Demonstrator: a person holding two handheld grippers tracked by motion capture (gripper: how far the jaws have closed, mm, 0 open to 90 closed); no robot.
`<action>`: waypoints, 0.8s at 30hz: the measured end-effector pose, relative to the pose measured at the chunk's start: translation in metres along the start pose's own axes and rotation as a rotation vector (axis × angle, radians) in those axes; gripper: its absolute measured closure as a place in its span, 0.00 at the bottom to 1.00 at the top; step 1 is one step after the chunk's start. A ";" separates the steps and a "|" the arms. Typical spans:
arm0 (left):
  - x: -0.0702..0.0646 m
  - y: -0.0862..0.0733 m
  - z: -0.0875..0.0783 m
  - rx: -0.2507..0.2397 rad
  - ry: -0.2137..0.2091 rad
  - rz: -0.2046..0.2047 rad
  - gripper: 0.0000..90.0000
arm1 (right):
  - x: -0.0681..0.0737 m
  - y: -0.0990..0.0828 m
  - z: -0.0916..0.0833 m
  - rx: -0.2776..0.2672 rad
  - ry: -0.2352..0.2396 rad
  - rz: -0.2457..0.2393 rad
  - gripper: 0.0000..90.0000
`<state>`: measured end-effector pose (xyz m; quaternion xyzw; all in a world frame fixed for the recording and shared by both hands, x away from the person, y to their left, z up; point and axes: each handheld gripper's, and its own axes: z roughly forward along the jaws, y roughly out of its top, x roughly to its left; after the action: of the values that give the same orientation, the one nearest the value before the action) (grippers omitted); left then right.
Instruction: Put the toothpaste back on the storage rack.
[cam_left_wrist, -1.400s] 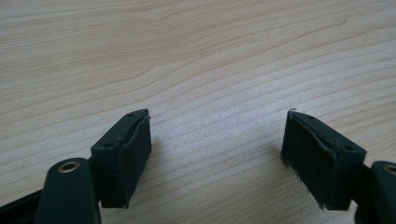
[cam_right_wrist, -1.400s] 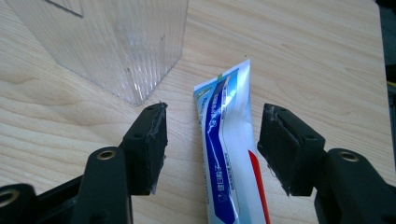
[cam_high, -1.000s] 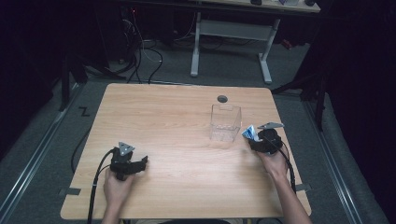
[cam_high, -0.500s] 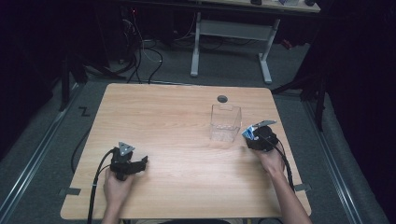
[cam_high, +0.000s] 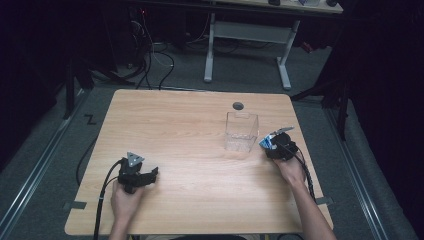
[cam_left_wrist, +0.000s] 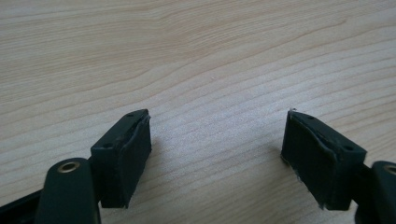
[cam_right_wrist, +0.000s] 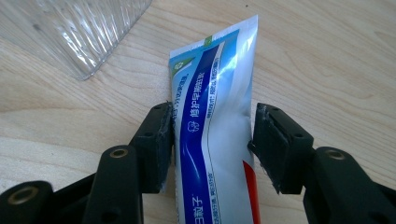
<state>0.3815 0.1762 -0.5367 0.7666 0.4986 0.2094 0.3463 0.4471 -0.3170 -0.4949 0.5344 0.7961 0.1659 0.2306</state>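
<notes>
Toothpaste tube (cam_right_wrist: 212, 126) on table (cam_high: 190, 125), right gripper (cam_right_wrist: 212, 140) jaws just closing onto it

one toothpaste tube (cam_right_wrist: 212, 116), one clear plastic container (cam_high: 241, 131), two grippers, left (cam_high: 150, 175), right (cam_high: 267, 145)

Recording lab or test room, dimly lit.

A light wooden table (cam_high: 190, 130) is set on grey carpeted floor (cam_high: 45, 165); tangled cables (cam_high: 145, 60) are seen behind it beside a white-legged workbench (cam_high: 245, 35), dark equipment is ranged along the walls, and tape marks (cam_high: 90, 119) are stuck to the floor.
</notes>
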 end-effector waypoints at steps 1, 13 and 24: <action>0.000 0.000 0.000 0.000 0.000 0.000 0.27 | 0.000 0.001 0.001 0.004 0.000 -0.005 0.54; 0.000 0.000 0.000 0.000 0.000 0.000 0.27 | -0.010 0.009 0.006 0.077 0.040 0.020 0.58; 0.000 0.000 0.000 0.000 0.000 0.000 0.27 | -0.017 0.011 0.013 0.128 0.056 0.053 0.67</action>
<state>0.3815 0.1762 -0.5367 0.7666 0.4987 0.2091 0.3464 0.4680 -0.3285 -0.4972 0.5640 0.7968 0.1354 0.1690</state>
